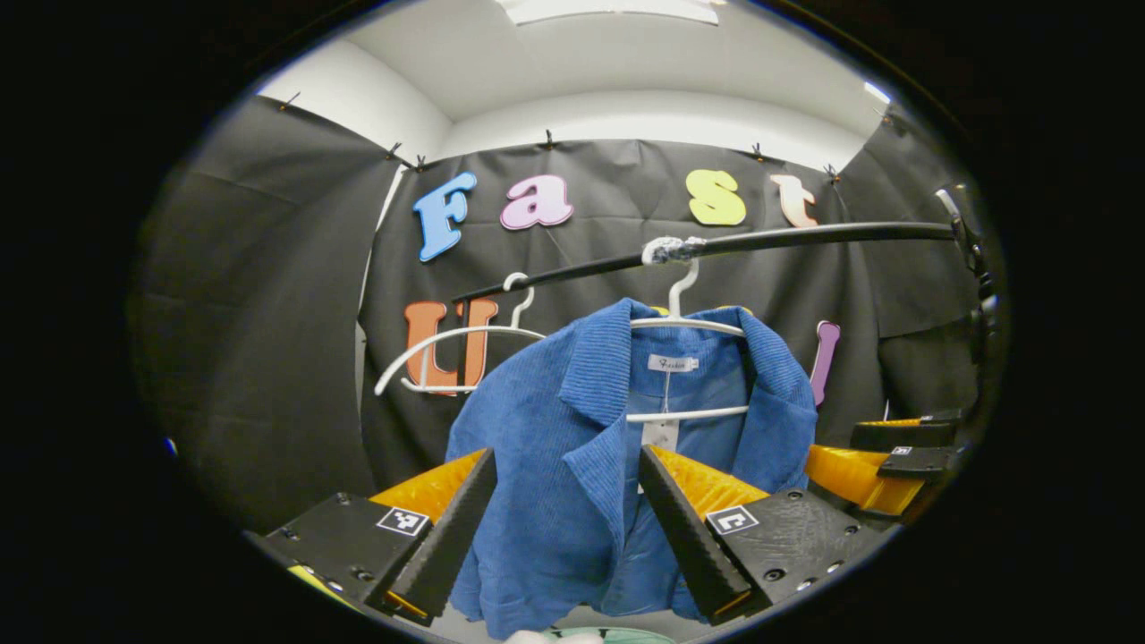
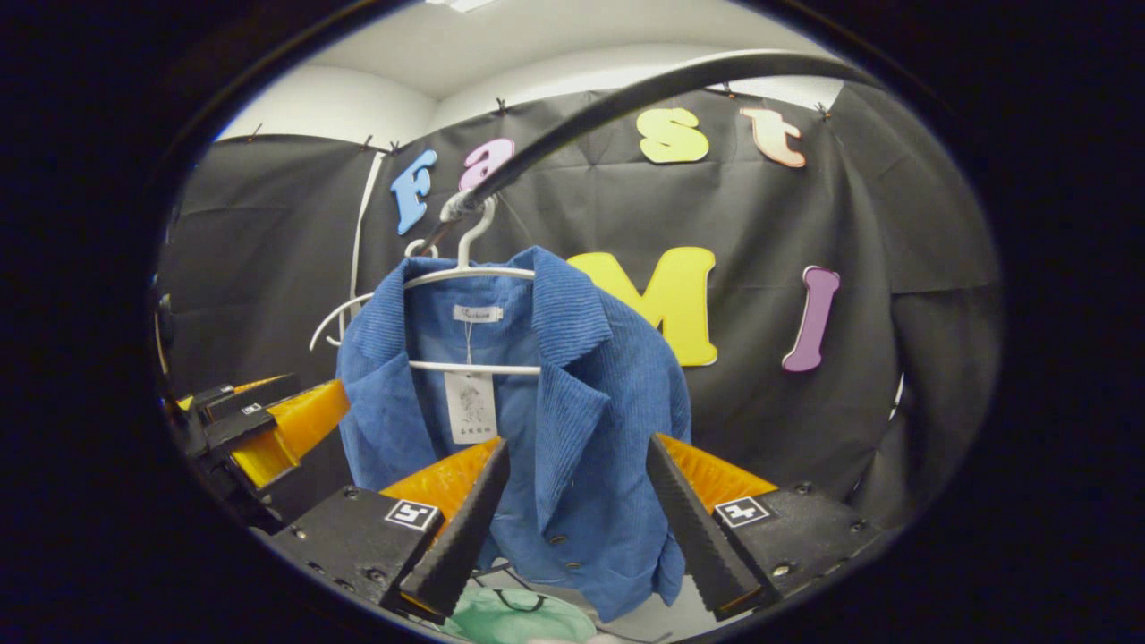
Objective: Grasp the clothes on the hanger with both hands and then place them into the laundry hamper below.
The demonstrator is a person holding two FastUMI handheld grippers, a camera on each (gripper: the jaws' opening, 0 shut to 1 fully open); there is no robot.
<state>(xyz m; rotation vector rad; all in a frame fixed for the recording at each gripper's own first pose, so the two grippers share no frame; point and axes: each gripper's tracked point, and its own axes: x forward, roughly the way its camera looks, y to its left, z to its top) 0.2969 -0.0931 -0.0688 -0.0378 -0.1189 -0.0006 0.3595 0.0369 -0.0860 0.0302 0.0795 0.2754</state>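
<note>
Hanging on a white hanger point(image 1: 687, 324) from the black rail point(image 1: 805, 236): blue corduroy jacket point(image 1: 555, 465), collar up, paper tag showing inside. Spreading wide apart before the jacket's front, touching nothing: left hand-held gripper point(image 1: 567, 510), released. Likewise gaping before the jacket's buttoned edge: right hand-held gripper point(image 2: 577, 514). Peeking beneath the hem: pale green hamper point(image 2: 519, 617).

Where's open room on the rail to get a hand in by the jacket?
Rail is bare past the jacket toward its far end. The other side is crowded: an empty hanger hangs close beside the jacket. Both grippers, fingers apart, face the jacket front.
</note>
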